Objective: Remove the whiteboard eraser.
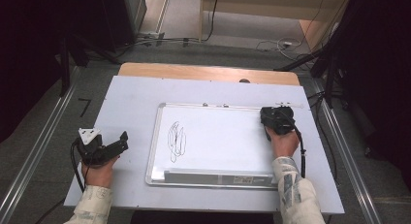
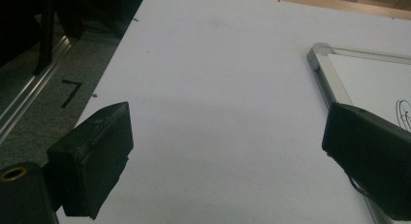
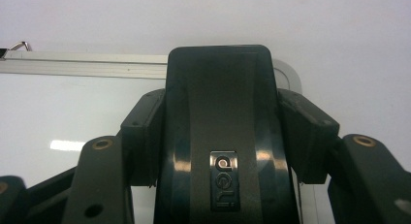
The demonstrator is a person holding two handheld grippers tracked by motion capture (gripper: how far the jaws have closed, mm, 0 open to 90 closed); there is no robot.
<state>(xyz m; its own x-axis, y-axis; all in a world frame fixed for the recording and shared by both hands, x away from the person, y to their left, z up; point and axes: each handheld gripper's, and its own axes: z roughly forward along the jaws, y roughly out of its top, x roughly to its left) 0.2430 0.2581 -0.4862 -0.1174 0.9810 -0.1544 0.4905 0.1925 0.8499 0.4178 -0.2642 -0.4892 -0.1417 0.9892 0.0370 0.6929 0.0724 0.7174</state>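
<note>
Clamped by both jaws of the right gripper (image 1: pixel 277 118), a dark eraser (image 3: pixel 220 136) at the far right corner of the whiteboard (image 1: pixel 160 136), probably for wiping off the scribble (image 1: pixel 176 140); left gripper (image 1: pixel 114 145) parked, jaws wide apart, on the table (image 1: pixel 131 93).

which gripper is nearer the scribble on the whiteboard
Left. The left gripper sits just off the whiteboard's left edge, close to the scribble. The right gripper is at the far top right corner, shut on an eraser.
</note>
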